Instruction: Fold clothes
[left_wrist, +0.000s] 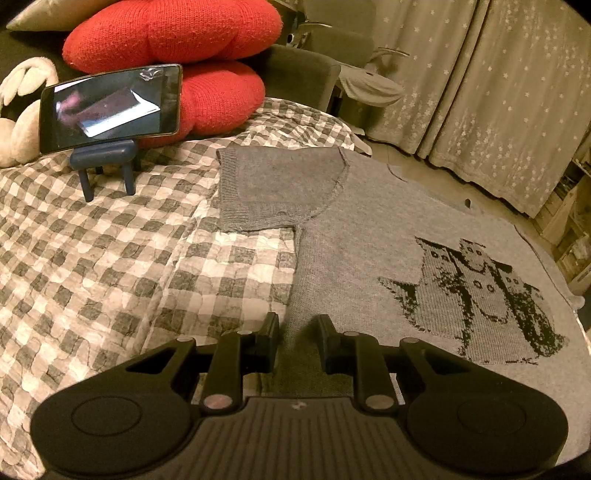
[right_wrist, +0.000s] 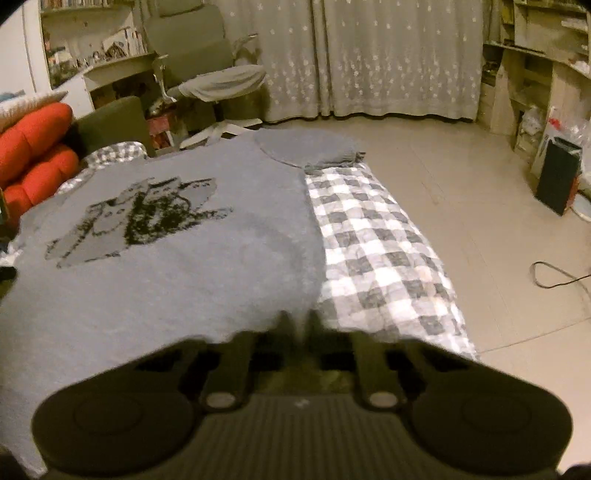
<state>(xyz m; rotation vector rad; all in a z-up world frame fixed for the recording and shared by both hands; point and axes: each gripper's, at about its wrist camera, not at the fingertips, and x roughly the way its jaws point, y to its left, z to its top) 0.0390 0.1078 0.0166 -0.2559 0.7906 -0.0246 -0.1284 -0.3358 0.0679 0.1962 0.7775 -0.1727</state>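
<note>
A grey knit sweater (left_wrist: 369, 258) with a black cat pattern lies flat on a checked quilt (left_wrist: 110, 258). One short sleeve (left_wrist: 277, 184) is spread out to the left. My left gripper (left_wrist: 298, 332) is open at the sweater's near left edge, with the fabric's side edge running between its fingers. In the right wrist view the same sweater (right_wrist: 184, 277) fills the left half. Its near hem rises over my right gripper (right_wrist: 301, 321), whose blurred fingers stand close together on the fabric. The far sleeve (right_wrist: 306, 147) lies at the quilt's far end.
A phone on a blue stand (left_wrist: 110, 107) sits on the quilt at the far left, with red cushions (left_wrist: 177, 33) behind it. The quilt's right edge (right_wrist: 380, 258) drops to bare floor (right_wrist: 461, 184). A chair (right_wrist: 207, 74), shelves and a black box (right_wrist: 557, 177) stand beyond.
</note>
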